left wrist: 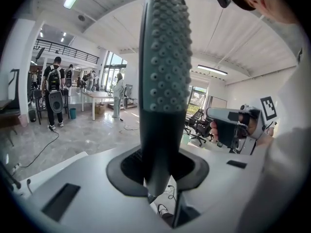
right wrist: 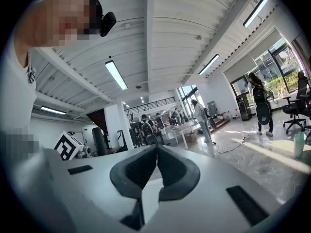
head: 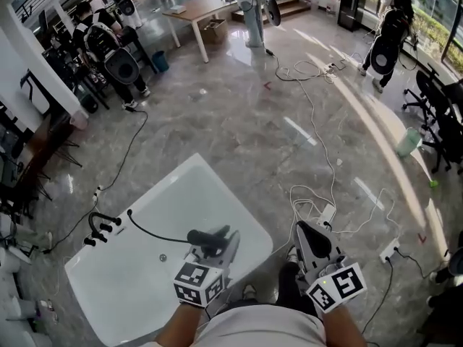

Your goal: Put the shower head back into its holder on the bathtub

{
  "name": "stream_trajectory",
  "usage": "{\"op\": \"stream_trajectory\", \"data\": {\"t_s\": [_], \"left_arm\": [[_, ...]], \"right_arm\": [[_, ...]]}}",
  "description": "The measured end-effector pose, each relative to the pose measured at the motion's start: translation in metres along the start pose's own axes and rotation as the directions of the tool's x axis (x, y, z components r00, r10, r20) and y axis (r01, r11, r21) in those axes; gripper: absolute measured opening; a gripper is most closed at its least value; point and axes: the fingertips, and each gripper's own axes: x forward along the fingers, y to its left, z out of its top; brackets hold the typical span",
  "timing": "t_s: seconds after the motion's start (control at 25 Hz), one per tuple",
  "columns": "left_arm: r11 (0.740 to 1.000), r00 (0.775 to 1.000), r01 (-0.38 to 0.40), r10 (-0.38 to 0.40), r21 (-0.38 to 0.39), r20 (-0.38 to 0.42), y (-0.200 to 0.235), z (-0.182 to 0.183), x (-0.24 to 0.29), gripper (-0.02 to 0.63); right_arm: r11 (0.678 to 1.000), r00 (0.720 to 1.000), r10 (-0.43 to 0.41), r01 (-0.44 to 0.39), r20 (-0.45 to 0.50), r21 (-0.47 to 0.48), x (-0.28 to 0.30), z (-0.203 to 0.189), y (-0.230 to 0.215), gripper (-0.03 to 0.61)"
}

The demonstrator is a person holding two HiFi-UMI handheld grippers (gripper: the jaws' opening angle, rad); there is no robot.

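Note:
The white bathtub [head: 137, 273] lies below me on the marble floor. Black tap fittings with the holder [head: 101, 228] stand at its left rim. A black hose [head: 148, 231] runs from them to the dark shower head [head: 206, 237]. My left gripper [head: 219, 243] is shut on the shower head over the tub's right side. In the left gripper view the nubbed shower head [left wrist: 163, 81] stands upright between the jaws of the left gripper [left wrist: 158, 171]. My right gripper [head: 307, 231] is beside the tub's right edge, shut and empty. In its own view the jaws of the right gripper [right wrist: 156, 152] meet.
White cables and power strips [head: 325, 214] trail over the floor right of the tub. A wooden table [head: 199, 9] stands far back. People with backpacks [head: 116, 49] are at the back left, and office chairs [head: 438, 114] are at the right. A black cable [head: 123, 157] runs left of the tub.

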Motion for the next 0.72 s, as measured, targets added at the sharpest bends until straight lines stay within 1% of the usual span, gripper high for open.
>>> {"op": "stream_trajectory", "data": {"t_s": [0.16,0.32,0.44,0.56,0.72], "left_arm": [[0.999,0.999,-0.039,0.039,-0.009,0.008,0.006,0.015,0.043,0.097],[0.994,0.994,-0.105,0.106,-0.033,0.009,0.018,0.029,0.082,0.097],[0.986,0.987,-0.162,0.162,-0.047,0.015,0.024,0.044,0.107,0.097],[0.976,0.977,-0.210,0.212,-0.063,0.025,0.031,0.056,0.122,0.097],[0.971,0.972,-0.231,0.234,-0.060,0.036,0.033,0.073,0.139,0.097]], "right_arm": [[1.000,0.999,0.029,-0.029,-0.026,-0.009,0.017,0.009,-0.050,0.015],[0.999,0.998,0.049,-0.049,-0.048,0.000,0.031,0.017,-0.103,0.015],[0.997,0.995,0.077,-0.076,-0.058,0.004,0.041,0.028,-0.139,0.015],[0.995,0.993,0.097,-0.097,-0.067,0.008,0.050,0.035,-0.163,0.015],[0.991,0.989,0.131,-0.131,-0.066,0.003,0.065,0.044,-0.178,0.015]]}}
